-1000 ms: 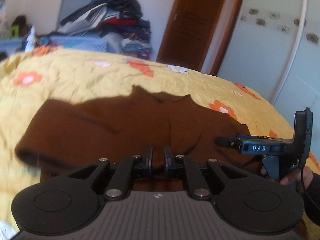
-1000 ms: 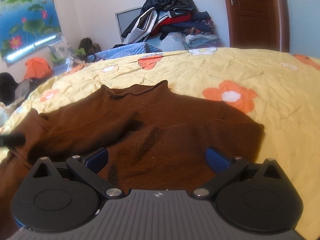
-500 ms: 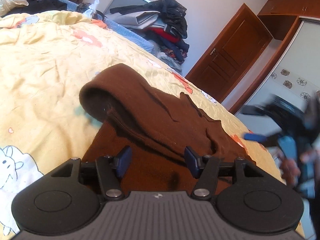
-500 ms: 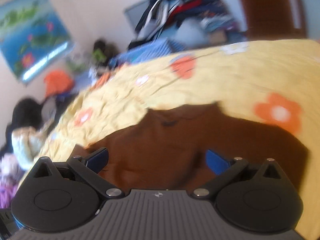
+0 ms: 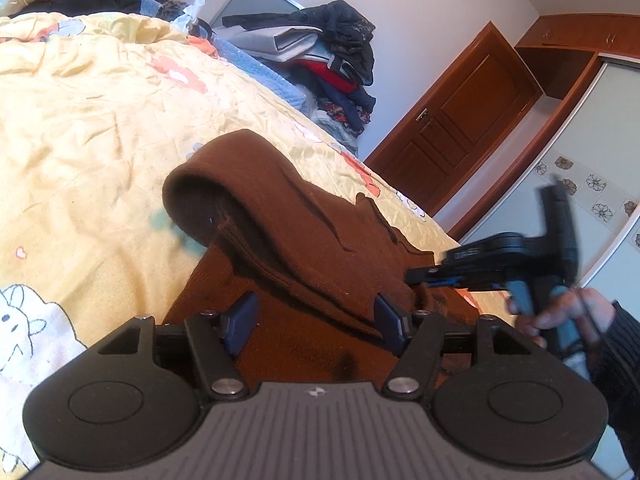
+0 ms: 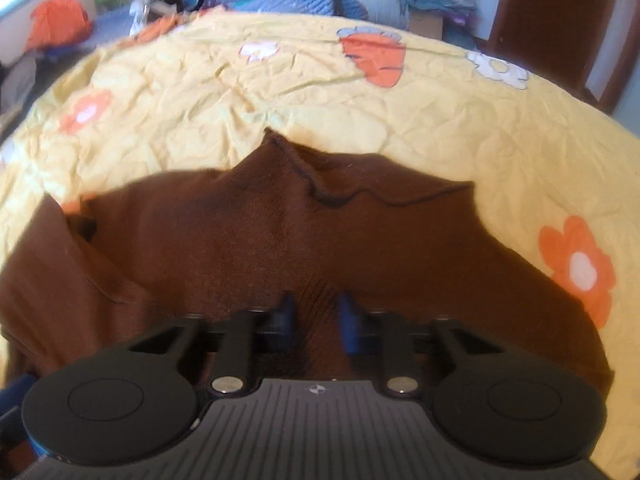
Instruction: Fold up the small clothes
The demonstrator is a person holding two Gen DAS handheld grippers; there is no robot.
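A brown sweater (image 5: 312, 232) lies on the yellow flowered bedspread (image 5: 100, 120), one sleeve folded back over its body in a rounded loop. My left gripper (image 5: 316, 316) hovers low over the sweater's near part. Its jaws are opening, the blue pads stand apart and press on nothing. In the right wrist view the sweater (image 6: 280, 232) spreads wide, collar pointing away. My right gripper (image 6: 316, 314) has its jaws drawn close with a ridge of brown knit pinched between them. The left wrist view shows the right gripper (image 5: 416, 278) at the sweater's right edge, held by a hand (image 5: 560, 312).
A pile of clothes (image 5: 328, 64) is stacked beyond the bed's far side, beside a wooden door (image 5: 460, 128) and a pale wardrobe front (image 5: 600, 184). Bedspread (image 6: 280, 92) stretches away past the collar. An orange item (image 6: 56, 24) and clutter sit at the far left.
My left gripper let go of the sweater, its jaws spreading, and rolled over. My right gripper swung across the sweater, tipped downward, and its wide jaws closed on the knit.
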